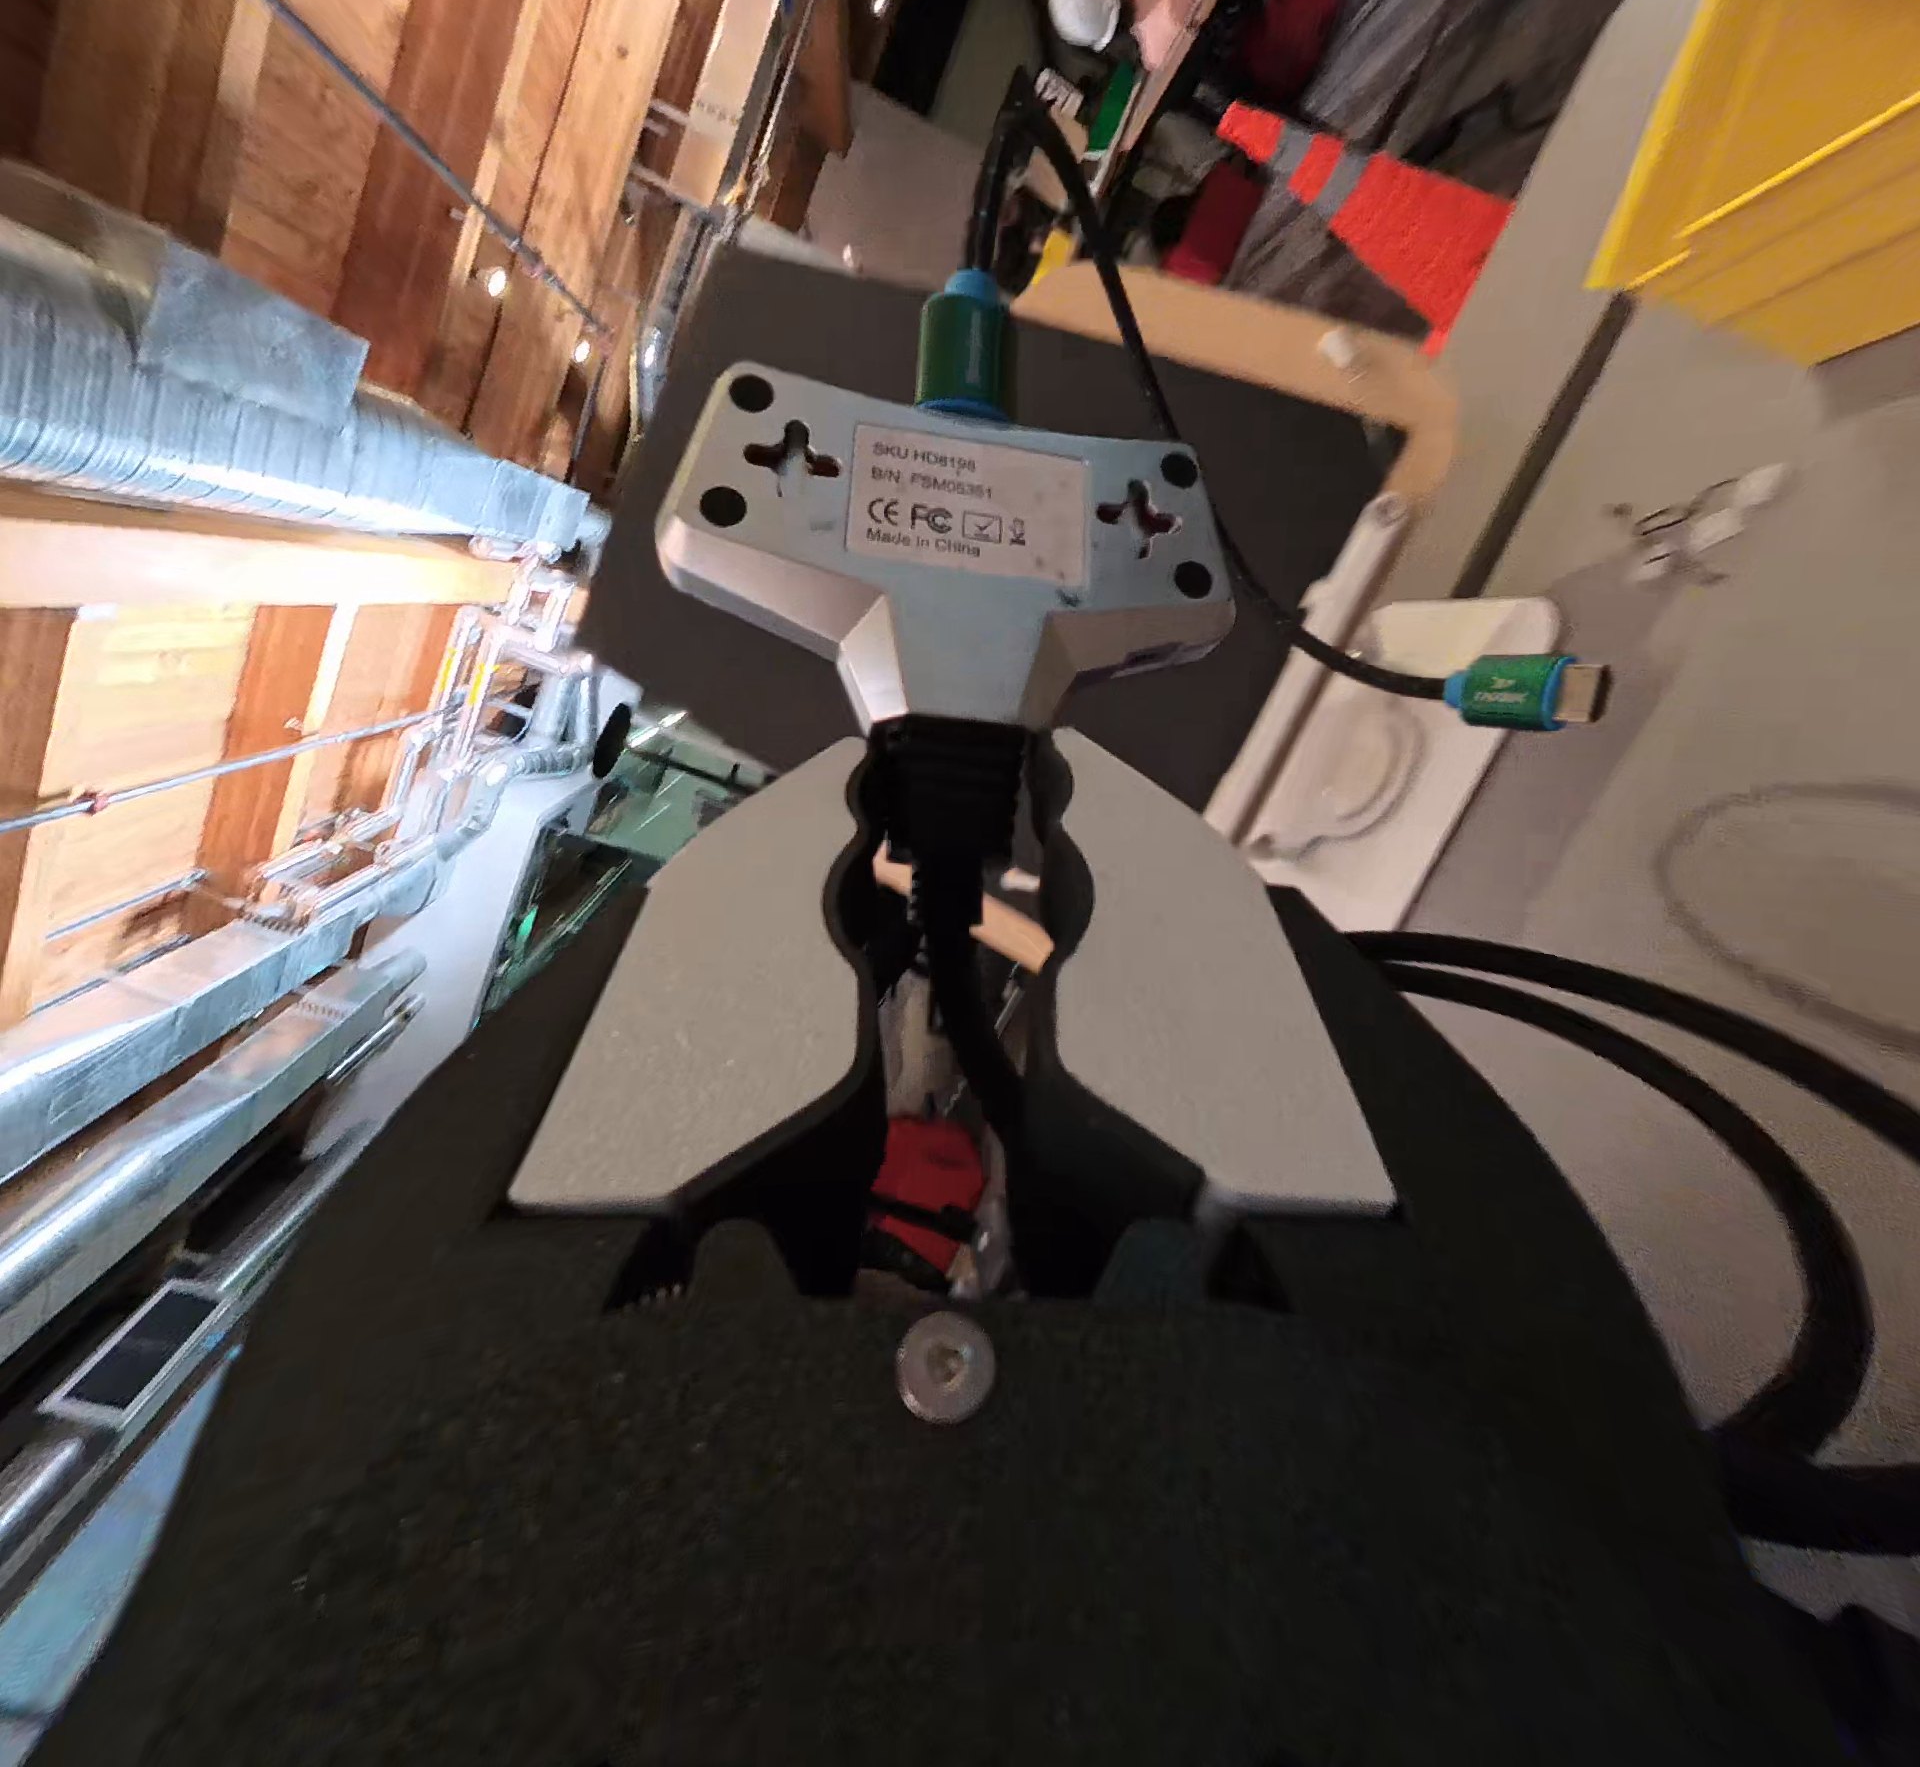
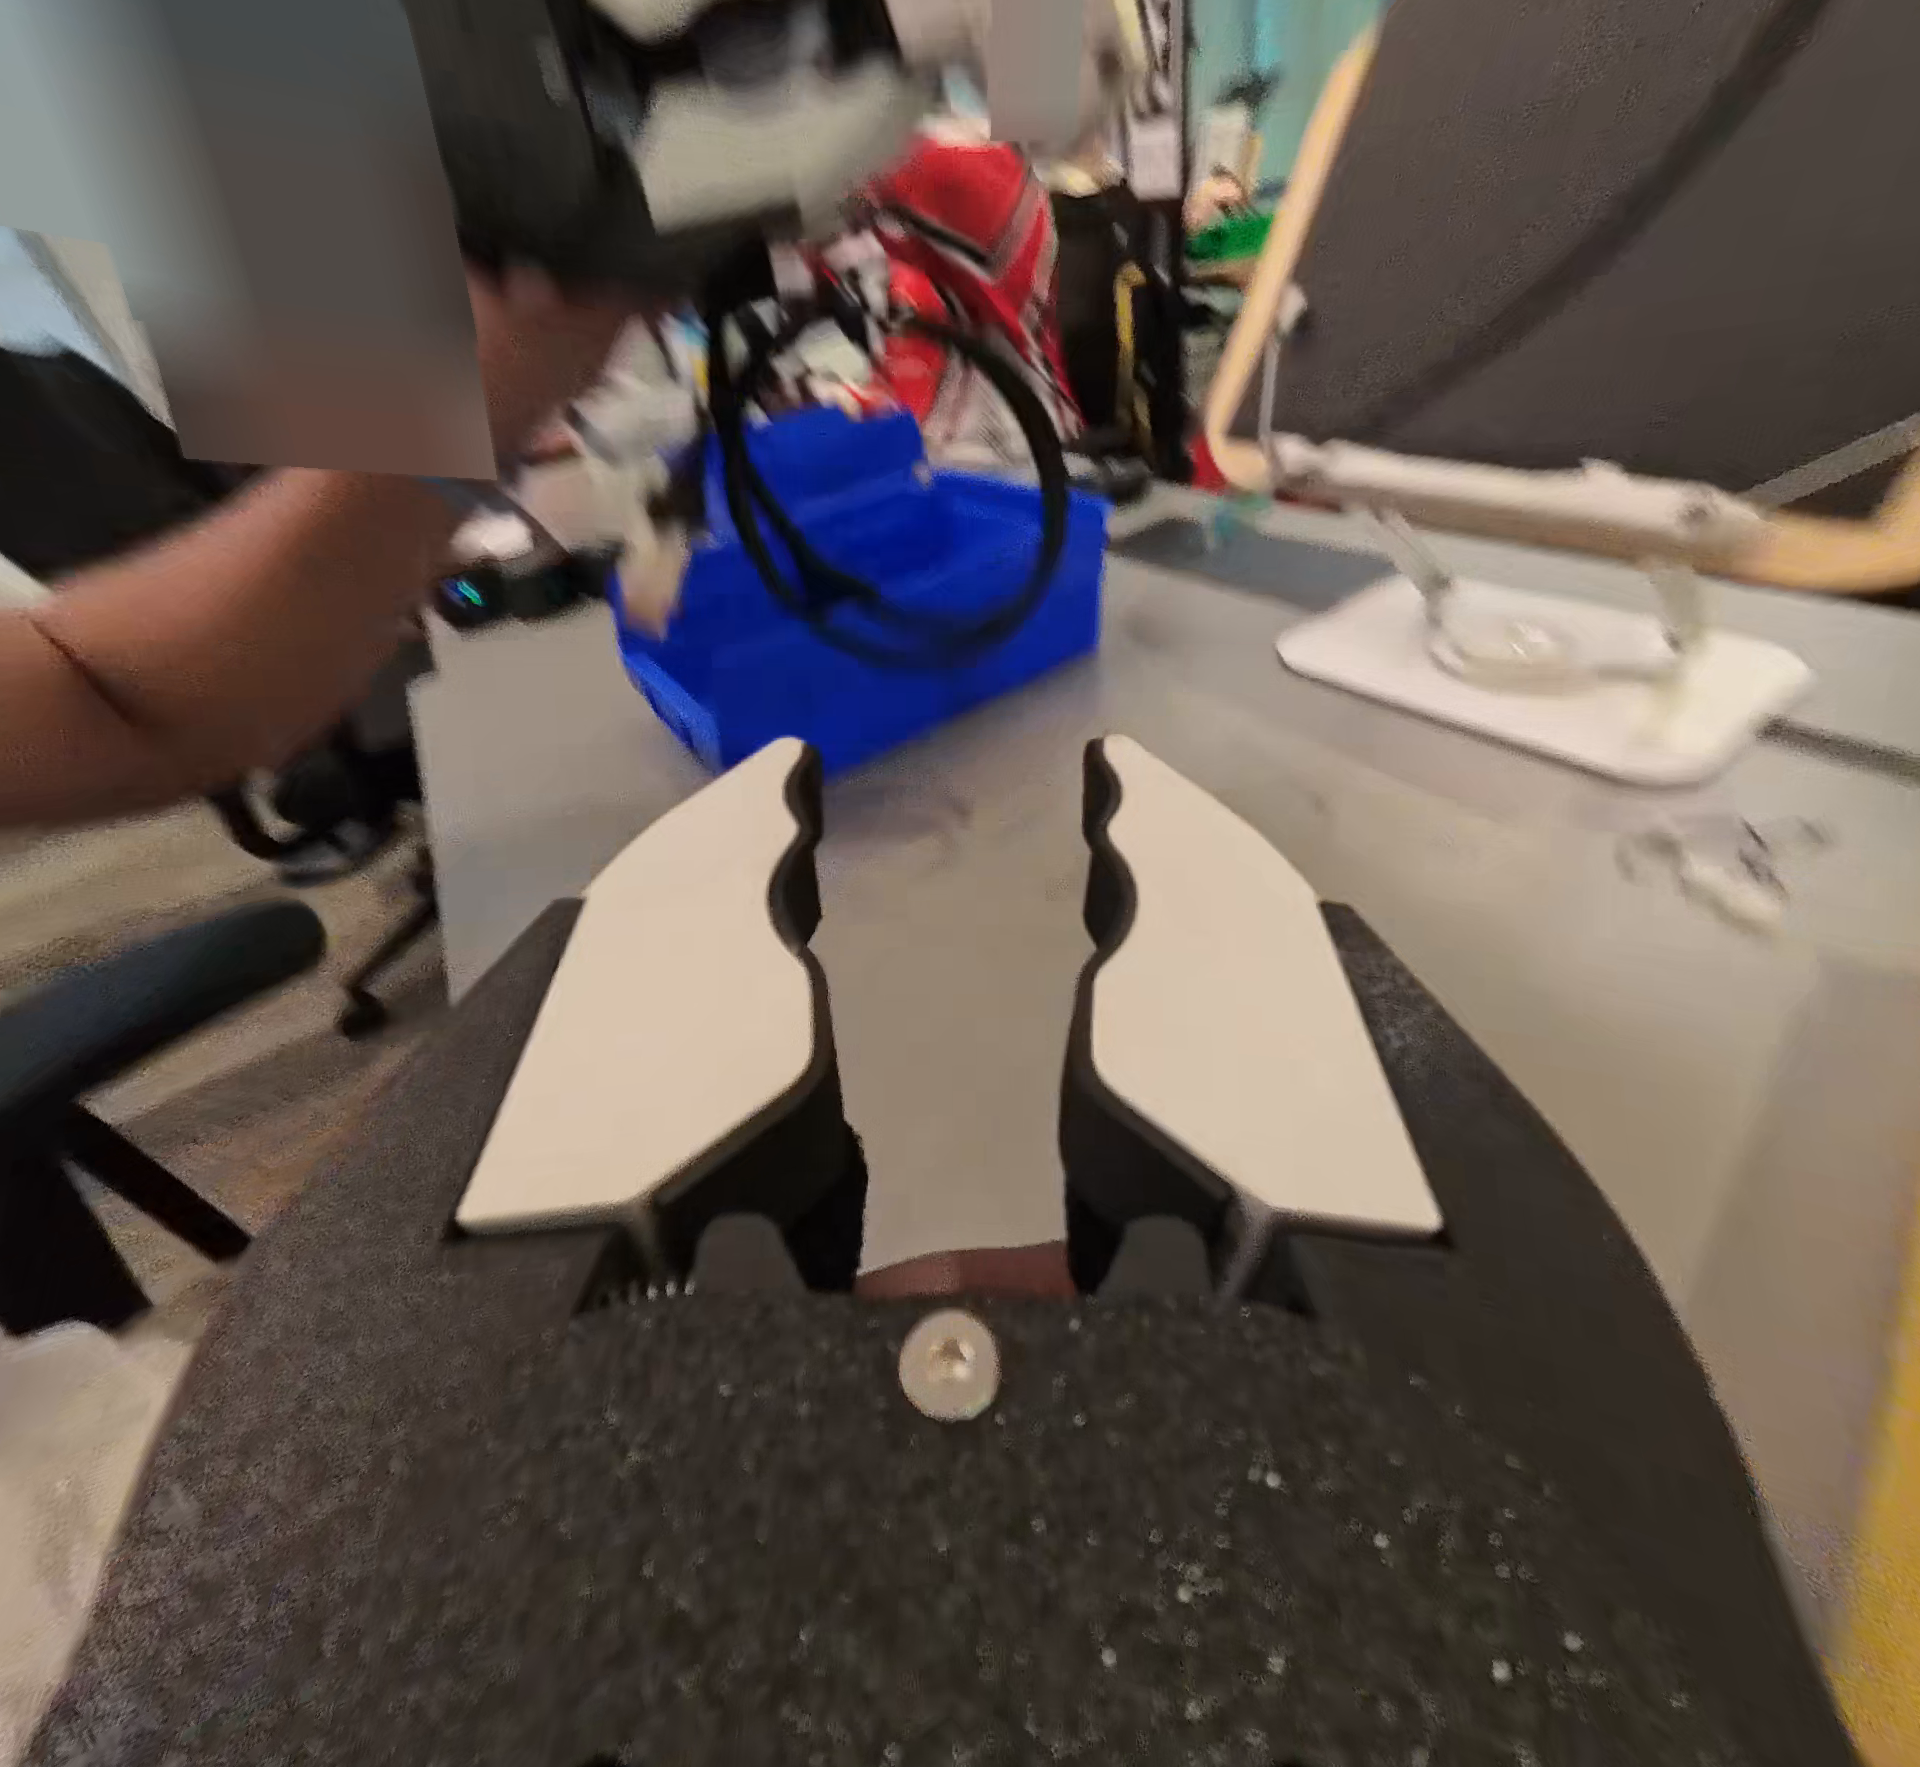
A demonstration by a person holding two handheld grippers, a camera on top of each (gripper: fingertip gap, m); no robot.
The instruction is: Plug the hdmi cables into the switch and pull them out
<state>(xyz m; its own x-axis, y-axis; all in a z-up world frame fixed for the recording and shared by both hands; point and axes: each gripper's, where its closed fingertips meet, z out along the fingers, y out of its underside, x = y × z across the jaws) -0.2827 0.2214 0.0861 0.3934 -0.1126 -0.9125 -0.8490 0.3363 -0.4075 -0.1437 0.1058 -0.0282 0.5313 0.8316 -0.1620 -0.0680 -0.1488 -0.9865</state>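
In the left wrist view my left gripper [image 1: 951,772] is shut on the black ribbed cable boot [image 1: 948,787] of the silver T-shaped HDMI switch [image 1: 935,564], held up in the air with its underside and white label facing me. One green-and-blue HDMI plug [image 1: 961,351] sits in a port on the switch's far side. A second green HDMI plug [image 1: 1527,691] hangs free on its black cable to the right, apart from the switch. In the right wrist view my right gripper [image 2: 951,782] is open and empty above the grey table [image 2: 1351,938]. The other gripper [image 2: 727,107] shows blurred at the upper left.
A blue bin [image 2: 883,595] with black cable loops sits on the table ahead of the right gripper. A white stand base [image 2: 1538,678] with a beige arm is at the right. A person's forearm [image 2: 208,616] reaches in from the left. An orange cone [image 1: 1371,211] lies beyond. The left gripper's tips are roughly 20 cm from the right gripper's.
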